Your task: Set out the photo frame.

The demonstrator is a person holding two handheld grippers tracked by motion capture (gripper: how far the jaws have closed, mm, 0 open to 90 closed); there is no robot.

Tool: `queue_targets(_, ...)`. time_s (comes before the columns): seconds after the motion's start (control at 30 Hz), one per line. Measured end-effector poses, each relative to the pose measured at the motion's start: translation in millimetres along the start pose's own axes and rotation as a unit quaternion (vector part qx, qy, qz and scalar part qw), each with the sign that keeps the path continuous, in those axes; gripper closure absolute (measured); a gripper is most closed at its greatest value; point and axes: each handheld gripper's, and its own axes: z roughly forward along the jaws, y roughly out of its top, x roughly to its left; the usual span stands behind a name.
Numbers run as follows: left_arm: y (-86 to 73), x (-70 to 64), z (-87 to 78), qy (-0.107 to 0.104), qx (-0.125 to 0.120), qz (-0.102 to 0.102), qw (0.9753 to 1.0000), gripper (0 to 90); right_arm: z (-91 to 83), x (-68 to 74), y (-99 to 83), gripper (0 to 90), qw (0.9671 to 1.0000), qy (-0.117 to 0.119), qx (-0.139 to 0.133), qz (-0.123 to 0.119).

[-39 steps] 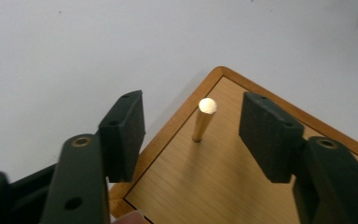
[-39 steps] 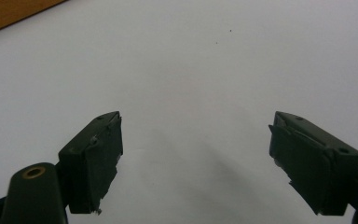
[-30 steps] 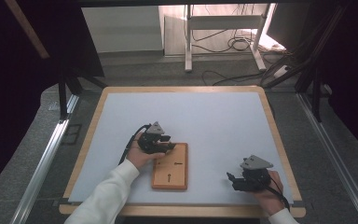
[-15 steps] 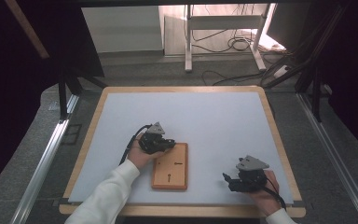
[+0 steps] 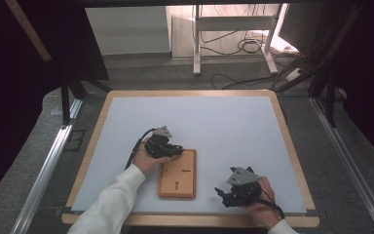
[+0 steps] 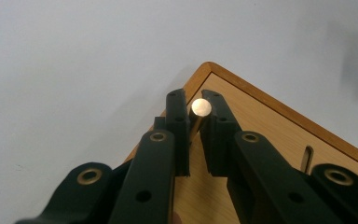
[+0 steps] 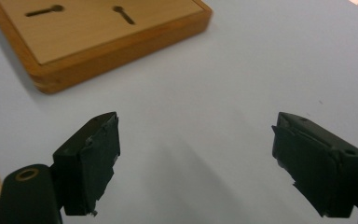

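The board (image 5: 177,173) lay near the table's (image 5: 233,122) front edge, at six o'clock from its middle. My left tongs (image 5: 168,148) sat at the board's eleven o'clock corner, with a peg (image 6: 200,108) between them. My right tongs (image 5: 220,191) lay at its four o'clock.

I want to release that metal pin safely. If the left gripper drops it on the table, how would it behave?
The metal pin looks round and polished between the left gripper fingers, so it would probably roll and may slip in a loose grip. It looks solid and stiff, unlikely to bend. The wooden board edge might stop it.
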Motion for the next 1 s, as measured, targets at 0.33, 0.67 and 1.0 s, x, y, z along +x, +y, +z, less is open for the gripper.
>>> queue_targets(0.33, 1.0, 6.3, 0.1, -0.021, 0.002, -0.018, 0.9996, 82.2, 8.9, 20.8, 14.3, 12.4, 0.9994, 0.014, -0.007, -0.03)
queue_targets(0.67, 3.3, 11.4, 1.1, -0.034, 0.004, -0.036, 0.9988, 82.0, 21.9, 44.9, 29.9, 10.0, 0.9973, 0.037, -0.005, -0.064)
queue_targets(1.0, 5.3, 17.2, 1.7, -0.048, 0.009, -0.044, 0.9978, 82.2, 46.7, 68.4, 44.3, 8.7, 0.9934, 0.026, 0.012, -0.111)
